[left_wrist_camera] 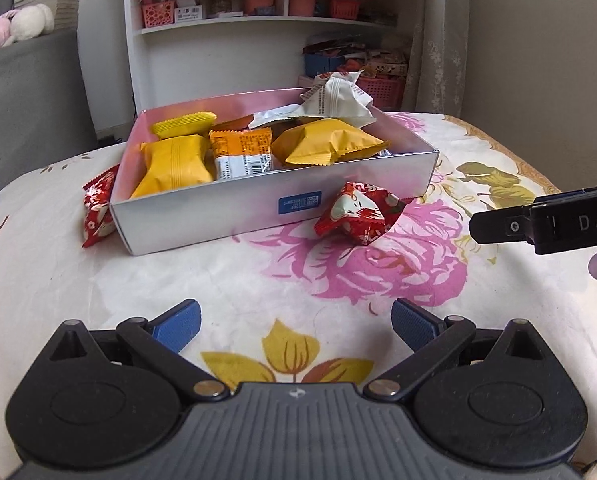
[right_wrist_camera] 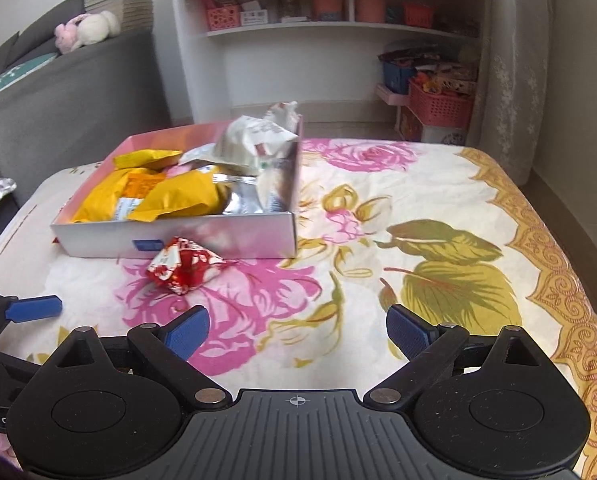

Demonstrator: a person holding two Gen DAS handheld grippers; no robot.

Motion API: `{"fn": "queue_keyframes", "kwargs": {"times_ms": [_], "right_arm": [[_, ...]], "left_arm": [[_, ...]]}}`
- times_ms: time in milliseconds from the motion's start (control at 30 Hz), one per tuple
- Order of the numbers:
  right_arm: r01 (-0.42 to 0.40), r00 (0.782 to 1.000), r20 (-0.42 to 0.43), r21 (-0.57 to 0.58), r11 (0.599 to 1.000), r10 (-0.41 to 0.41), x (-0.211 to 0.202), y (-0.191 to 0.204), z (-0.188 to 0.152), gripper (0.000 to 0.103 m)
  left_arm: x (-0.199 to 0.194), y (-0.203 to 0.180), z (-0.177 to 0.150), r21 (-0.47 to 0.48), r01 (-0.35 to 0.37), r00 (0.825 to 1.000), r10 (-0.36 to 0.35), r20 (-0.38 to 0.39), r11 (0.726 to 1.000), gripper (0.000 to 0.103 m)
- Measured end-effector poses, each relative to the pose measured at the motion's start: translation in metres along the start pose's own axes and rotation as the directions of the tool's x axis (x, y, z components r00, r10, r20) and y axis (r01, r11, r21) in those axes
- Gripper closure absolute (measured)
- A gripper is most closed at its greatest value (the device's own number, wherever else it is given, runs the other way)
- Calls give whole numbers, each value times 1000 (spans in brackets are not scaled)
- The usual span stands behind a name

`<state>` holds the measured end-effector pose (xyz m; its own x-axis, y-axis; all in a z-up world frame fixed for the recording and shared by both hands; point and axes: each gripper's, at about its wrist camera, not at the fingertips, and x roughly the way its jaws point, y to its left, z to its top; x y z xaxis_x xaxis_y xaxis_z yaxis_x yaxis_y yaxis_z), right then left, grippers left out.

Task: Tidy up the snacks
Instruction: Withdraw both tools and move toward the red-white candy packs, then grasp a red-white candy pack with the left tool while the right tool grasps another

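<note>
Red snack packet [right_wrist_camera: 184,266] lies ahead-left of the empty, wide-spread right gripper [right_wrist_camera: 297,330].

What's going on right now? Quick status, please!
Left tool open, empty. Right tool open, empty. Box holds most snacks; one red snack lies in front, another red packet beside its left end. Nothing in the way.

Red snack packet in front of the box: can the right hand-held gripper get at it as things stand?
Probably yes: the red snack packet lies alone on the cloth, and the right hand-held gripper is open with nothing between.
</note>
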<state>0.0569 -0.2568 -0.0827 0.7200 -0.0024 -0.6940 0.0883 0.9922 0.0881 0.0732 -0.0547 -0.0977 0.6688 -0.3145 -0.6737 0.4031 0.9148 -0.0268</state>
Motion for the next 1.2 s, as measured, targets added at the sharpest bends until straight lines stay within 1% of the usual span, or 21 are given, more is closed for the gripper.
{"fn": "queue_keyframes", "kwargs": {"times_ms": [133,200,267,467,567,667,733,833,900,1000,1067,1200], "right_arm": [[-19,1000,-8,18,1000,19,4,-2,1,6],[-34,999,-8,19,999,34,7,3,2,6],[-52,999,-13,19,998,52,10,8,2,6],[-112,993,-30,-32,993,111,25,32,1,6],[-115,993,-44,-47,992,113,35,42,0,6],[-111,993,-53,-49,993,109,46,51,-1,6],[-89,996,-33,-69,994,87,50,57,0,6],[-56,998,-5,-75,996,56,56,66,0,5],[-40,999,7,-82,996,40,59,72,1,5],[-33,999,20,-102,994,35,63,82,2,5],[-31,999,27,-120,992,34,65,88,2,5],[-31,998,44,-147,989,38,68,97,1,6]], "left_arm": [[5,9,-3,40,-25,1000,25,3,999,1],[6,21,-7,59,-39,999,39,-1,997,0],[2,38,-10,58,-42,999,42,5,997,0],[-5,90,-13,29,-72,997,72,-8,997,0],[-6,116,-11,-12,-94,996,94,-13,996,0],[-6,134,-8,-53,-110,994,110,-9,993,5],[-4,139,-5,-59,-117,993,117,-3,991,8],[3,141,2,-20,-118,993,119,14,993,11],[9,142,5,23,-110,993,109,34,994,10],[14,140,9,85,-87,995,81,61,993,10],[18,142,13,123,-66,995,57,76,990,8],[24,149,18,190,-16,997,0,82,982,10]]}}
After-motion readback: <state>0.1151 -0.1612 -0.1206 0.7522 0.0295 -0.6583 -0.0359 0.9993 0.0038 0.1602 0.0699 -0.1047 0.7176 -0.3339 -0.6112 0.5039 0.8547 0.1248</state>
